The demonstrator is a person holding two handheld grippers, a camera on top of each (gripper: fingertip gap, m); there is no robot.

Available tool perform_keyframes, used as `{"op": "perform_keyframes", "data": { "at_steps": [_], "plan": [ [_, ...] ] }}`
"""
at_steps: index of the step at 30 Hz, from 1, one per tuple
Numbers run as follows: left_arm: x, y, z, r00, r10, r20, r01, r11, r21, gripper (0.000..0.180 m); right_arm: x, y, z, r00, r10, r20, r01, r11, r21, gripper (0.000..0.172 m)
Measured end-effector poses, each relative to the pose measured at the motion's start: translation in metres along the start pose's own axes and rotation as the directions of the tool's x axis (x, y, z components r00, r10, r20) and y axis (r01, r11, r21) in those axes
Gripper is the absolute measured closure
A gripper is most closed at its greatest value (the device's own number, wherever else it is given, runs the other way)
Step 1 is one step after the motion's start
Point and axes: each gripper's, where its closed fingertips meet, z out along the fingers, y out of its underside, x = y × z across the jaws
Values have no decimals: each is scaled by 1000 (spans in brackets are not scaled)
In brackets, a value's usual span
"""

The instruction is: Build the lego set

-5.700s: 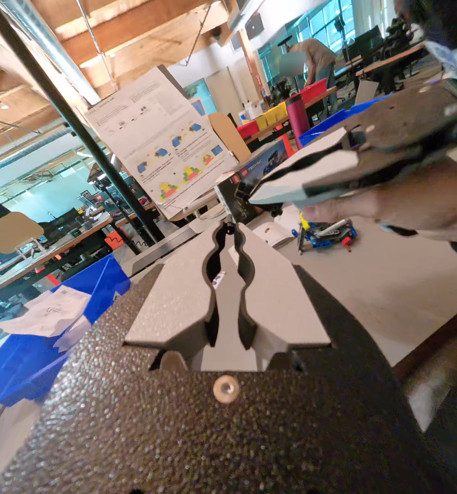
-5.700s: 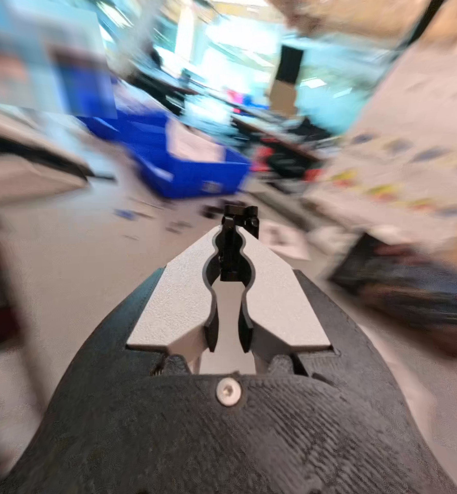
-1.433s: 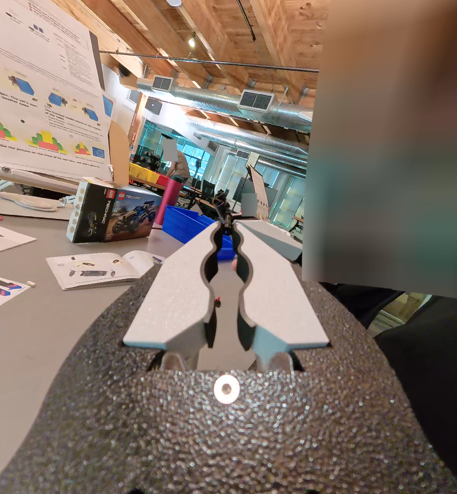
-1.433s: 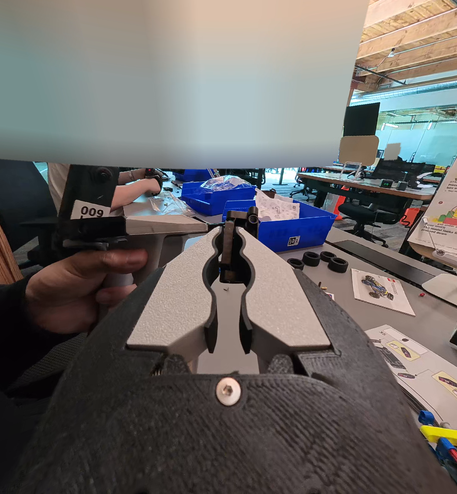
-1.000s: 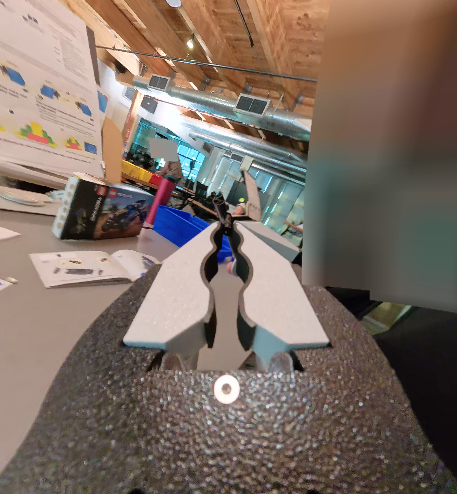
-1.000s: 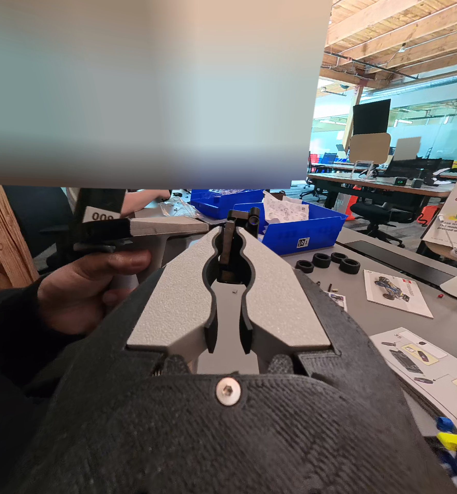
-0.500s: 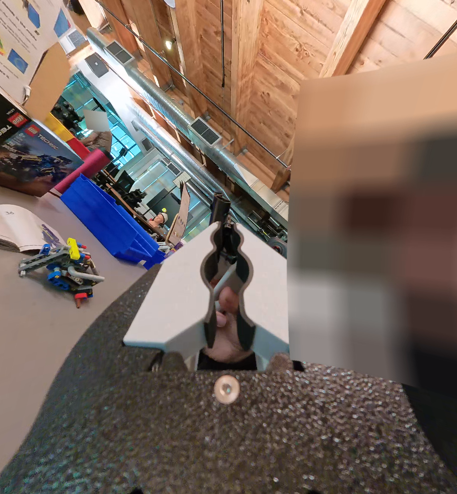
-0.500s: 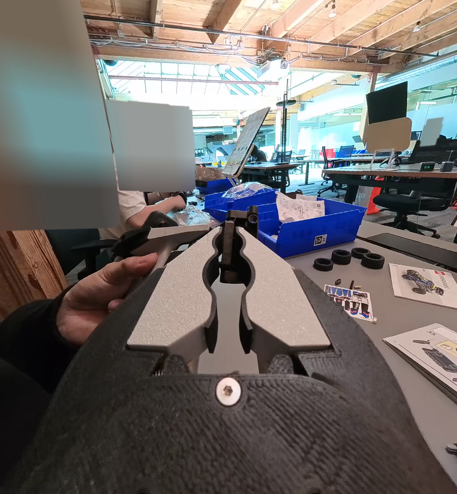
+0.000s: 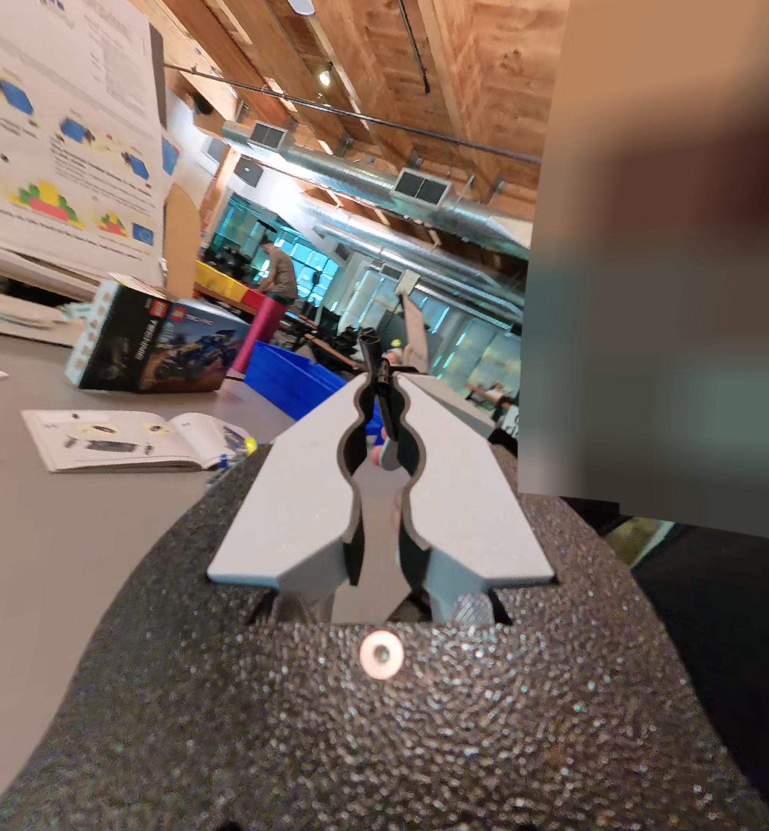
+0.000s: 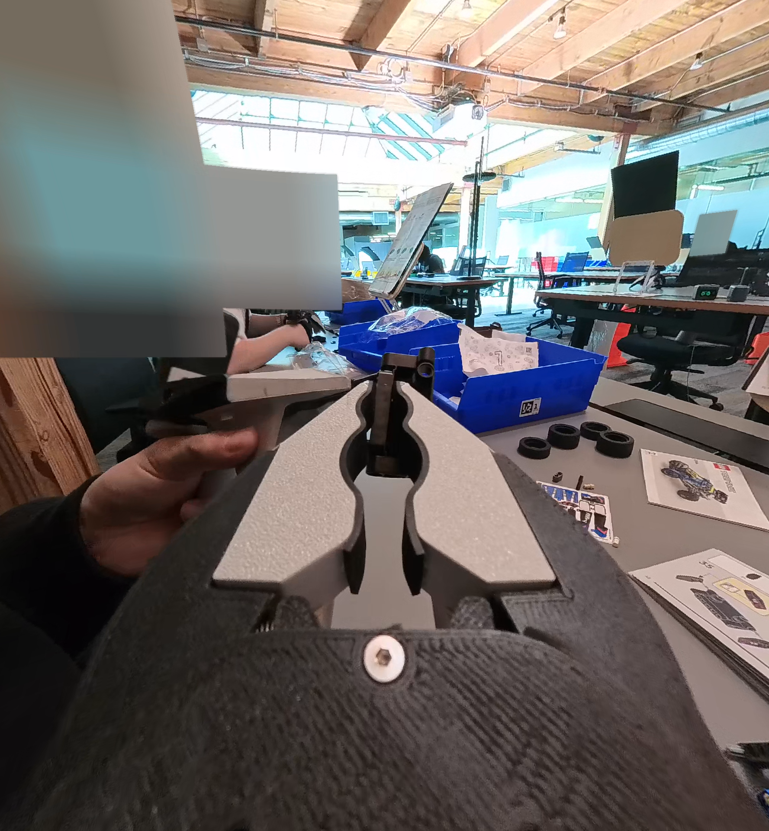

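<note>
Now left tool (image 9: 381,382) levelled, booklet (image 9: 121,443) reappeared

— From my right wrist view, the bin (image 10: 531,395) sits ahead on the table (image 10: 670,535), four tyres (image 10: 576,438) in a row just before it. Right of those lies a leaflet (image 10: 706,494), a sticker sheet (image 10: 576,508) to its left.

— On my left wrist view, the kit box (image 9: 148,346) stands behind an open manual (image 9: 126,440); another bin (image 9: 292,382) lies to the right.

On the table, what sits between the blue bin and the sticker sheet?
Right wrist view: four black tires between the blue bin and sticker sheet, plus a few tiny loose pieces.
</note>
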Motion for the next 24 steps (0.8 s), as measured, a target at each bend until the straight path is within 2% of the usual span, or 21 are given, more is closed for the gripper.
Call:
{"op": "perform_keyframes", "data": {
  "at_steps": [1,3,5,7,10,13,16,18,24],
  "plan": [
    [0,1,0,998,58,23,-58,998,-15,177,0,0,0,1000,-5,0,5,1000,-2,167],
    [-2,2,0,976,202,79,-198,978,-58,176,2,3,0,1000,-28,-7,28,999,-16,167],
    [-4,4,0,920,370,130,-356,927,-122,176,2,5,0,997,-78,-17,77,996,-37,167],
    [-7,6,0,821,545,167,-511,834,-210,177,3,9,0,989,-145,-26,143,987,-77,167],
    [-9,9,-1,628,759,170,-688,644,-334,177,5,13,0,966,-256,-42,249,960,-126,168],
    [-11,11,-1,483,863,149,-770,499,-397,176,5,16,-1,959,-282,-36,275,951,-142,168],
    [-15,13,-2,342,932,118,-818,357,-450,177,2,20,0,970,-242,-13,238,960,-151,168],
    [-16,14,-2,260,961,98,-834,274,-479,177,3,22,1,961,-275,-16,269,949,-161,168],
    [-14,13,-2,255,963,91,-849,268,-456,177,0,20,0,965,-263,18,263,956,-131,167]
  ]
}}
